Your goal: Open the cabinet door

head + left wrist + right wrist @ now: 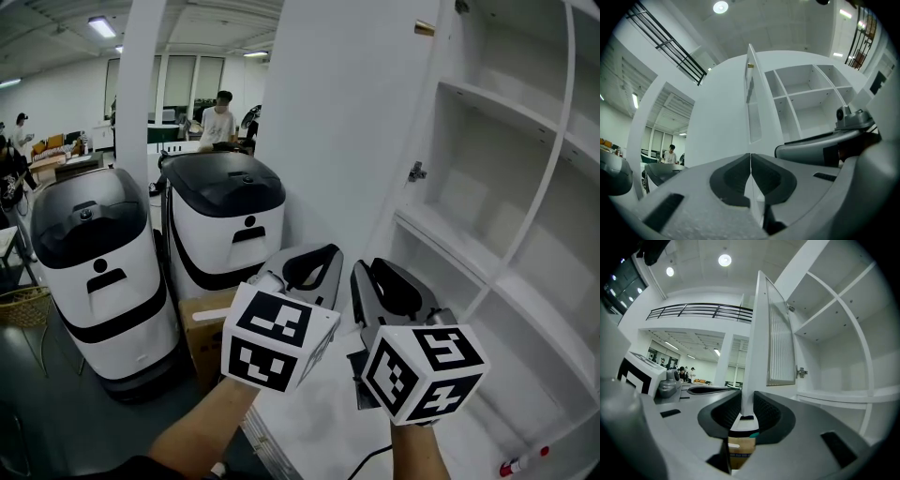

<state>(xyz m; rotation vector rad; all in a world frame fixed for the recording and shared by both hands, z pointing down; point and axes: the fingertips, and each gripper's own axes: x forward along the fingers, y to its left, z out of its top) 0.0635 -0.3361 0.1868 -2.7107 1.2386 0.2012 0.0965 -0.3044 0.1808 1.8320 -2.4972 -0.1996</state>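
The tall white cabinet door [347, 122] stands swung open to the left of the bare white shelves [487, 103]. My right gripper [370, 270] sits low beside the door's bottom end. In the right gripper view its jaws [746, 401] stand a little apart, and the door's [780, 348] narrow front edge lines up with the gap; I see no pad pressing on it. My left gripper [323, 255] is just left of the right one, shut on nothing. In the left gripper view its jaws [750, 161] meet, pointing at the door [722, 108].
Two white-and-black service robots [94, 272] [230, 220] stand left of the cabinet, with a cardboard box [202, 328] between them and me. A door hinge [416, 172] juts from the cabinet wall. A red-tipped marker [525, 462] lies on the bottom shelf. People [220, 117] stand far back.
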